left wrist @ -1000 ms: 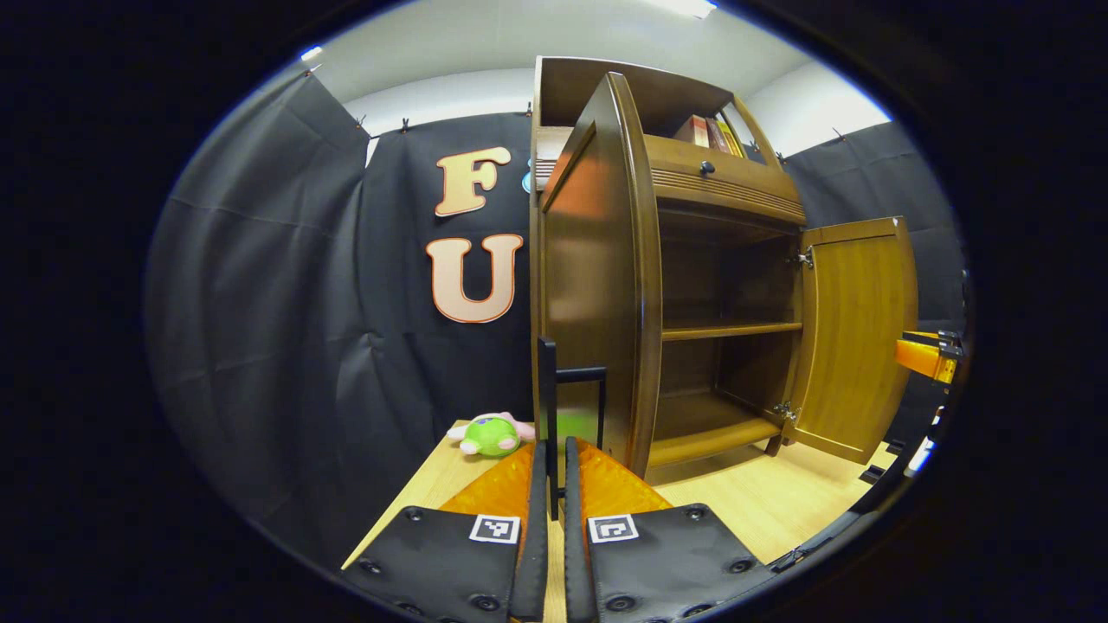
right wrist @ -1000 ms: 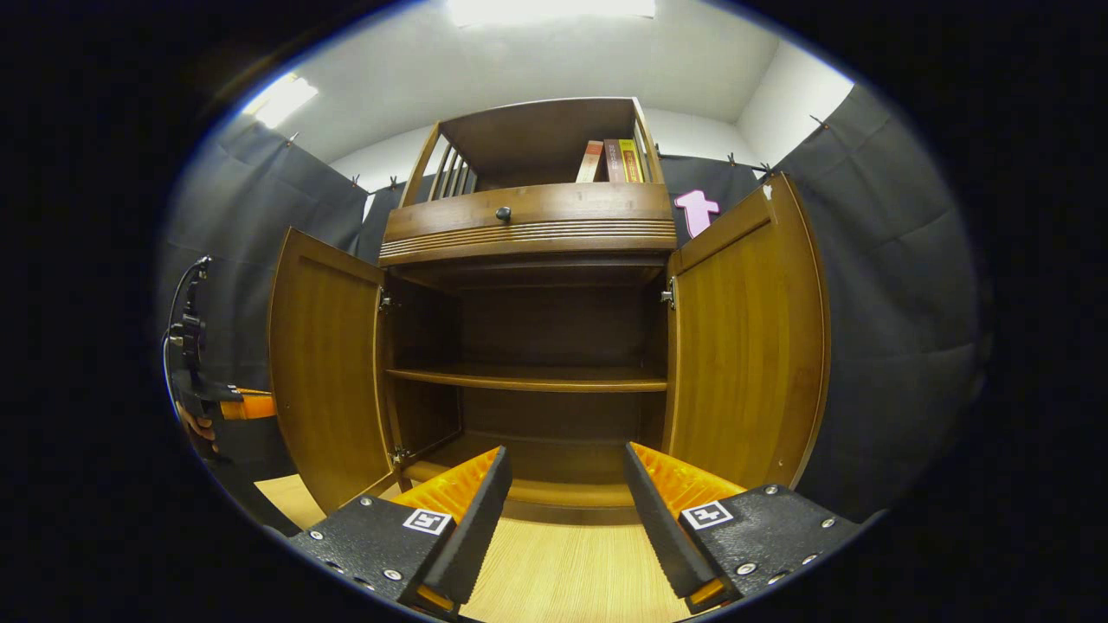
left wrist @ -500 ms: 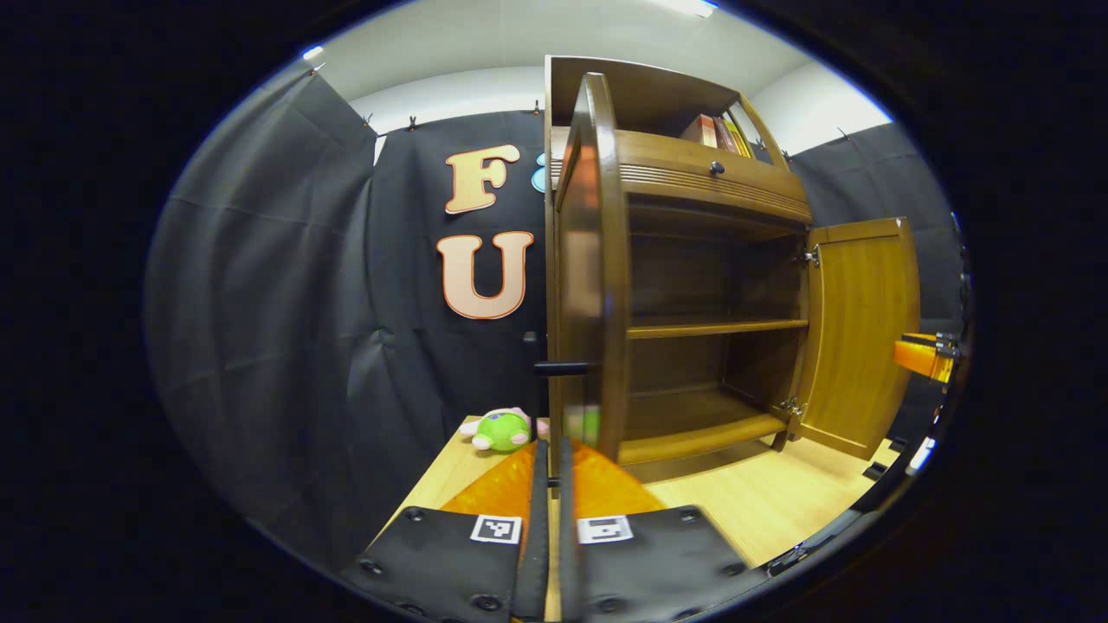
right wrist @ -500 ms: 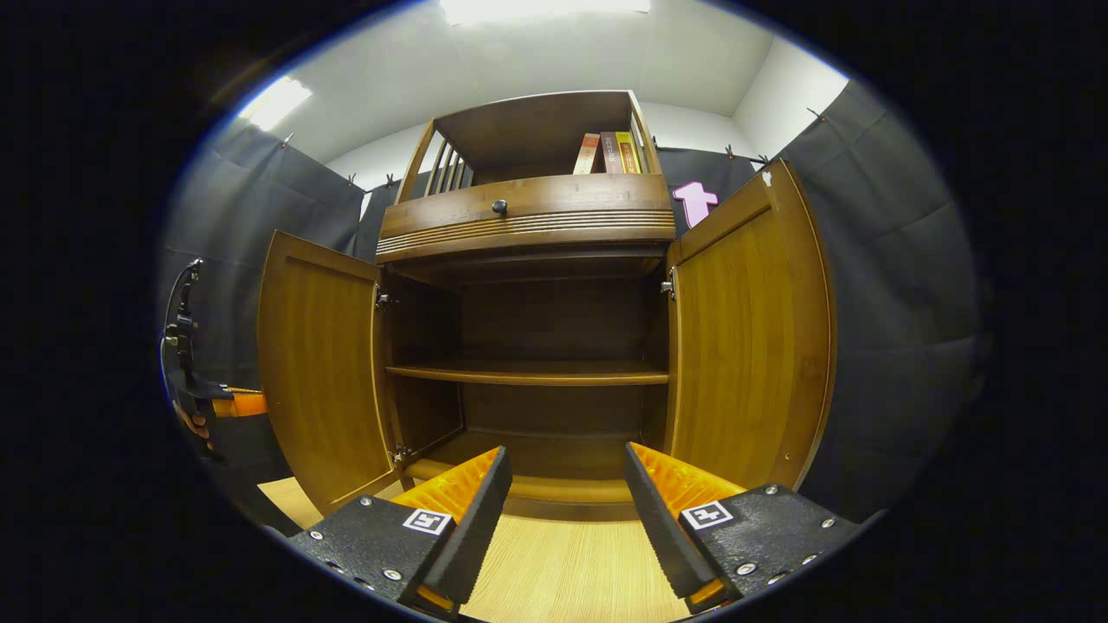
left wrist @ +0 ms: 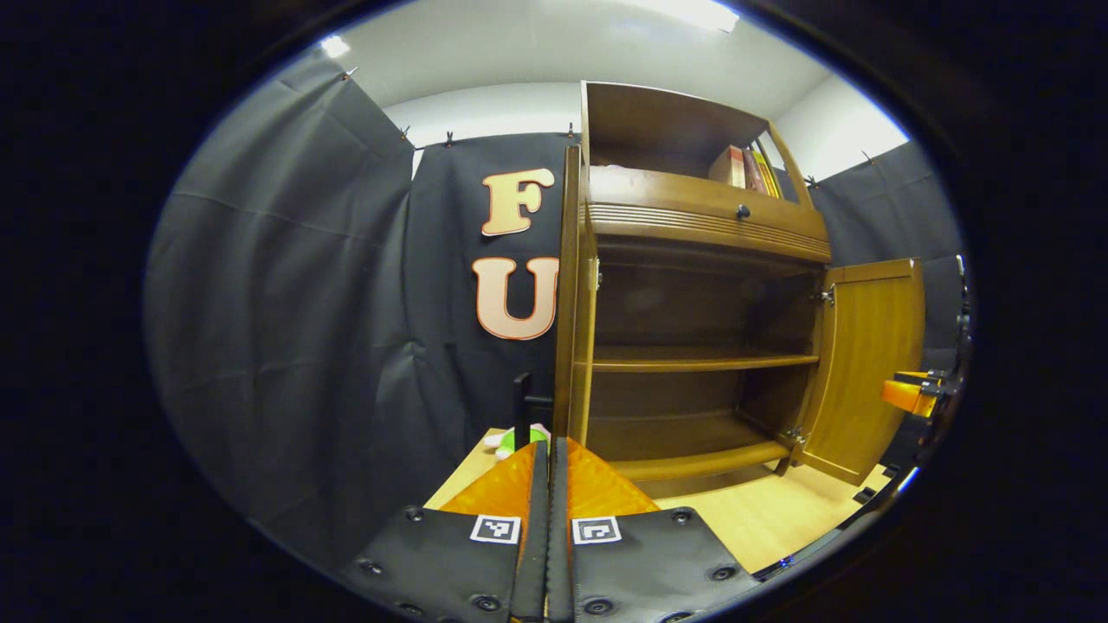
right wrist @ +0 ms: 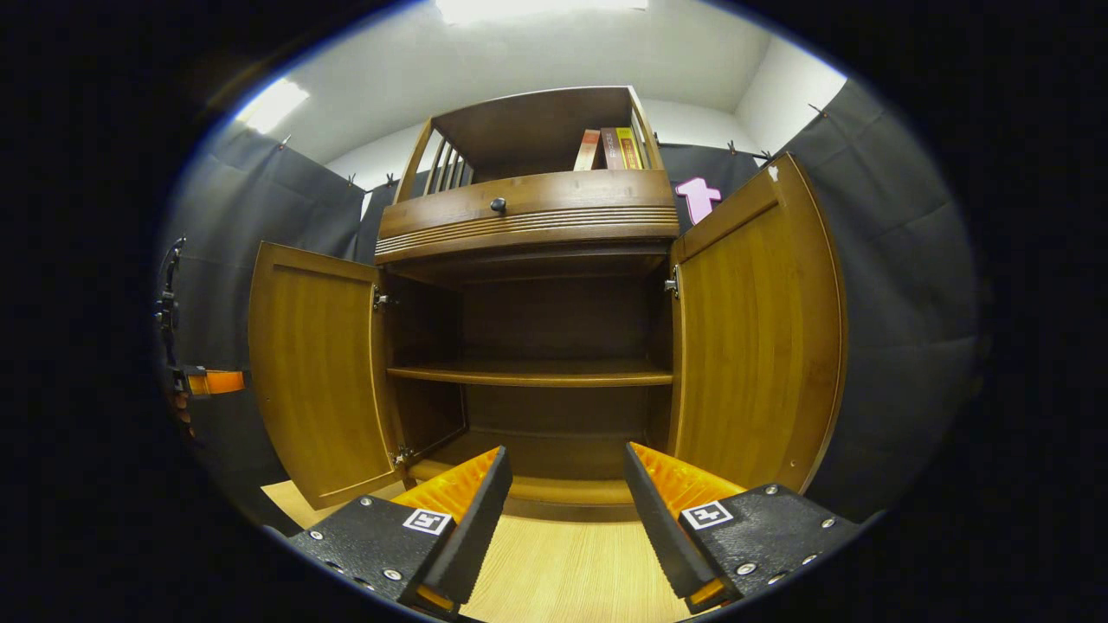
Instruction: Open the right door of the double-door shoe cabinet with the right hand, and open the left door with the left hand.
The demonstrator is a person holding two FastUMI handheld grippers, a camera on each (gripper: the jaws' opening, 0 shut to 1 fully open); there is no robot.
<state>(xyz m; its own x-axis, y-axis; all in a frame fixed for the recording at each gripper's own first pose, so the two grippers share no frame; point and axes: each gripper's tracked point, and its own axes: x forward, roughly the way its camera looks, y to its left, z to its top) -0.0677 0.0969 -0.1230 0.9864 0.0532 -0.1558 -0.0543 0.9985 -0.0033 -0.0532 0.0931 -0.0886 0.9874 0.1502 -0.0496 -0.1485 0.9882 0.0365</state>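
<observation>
Wooden and brown, the double-door shoe cabinet [right wrist: 528,346] stands on a light floor [right wrist: 563,580], its centre shelf [right wrist: 528,374] bare. In the right gripper view, the left door [right wrist: 316,381] stands swung wide at frame left and the right door [right wrist: 753,329] at frame right. Books [right wrist: 610,149] stand on top, above a drawer knob [right wrist: 498,205]. At the bottom, the right gripper [right wrist: 567,484] has its jaws spread, holding nothing. In the left gripper view, the left gripper [left wrist: 548,484] shows jaws pressed together at bottom centre; a black door handle [left wrist: 522,407] rises just beyond them, contact unclear. A green plush toy [left wrist: 518,439] lies behind.
</observation>
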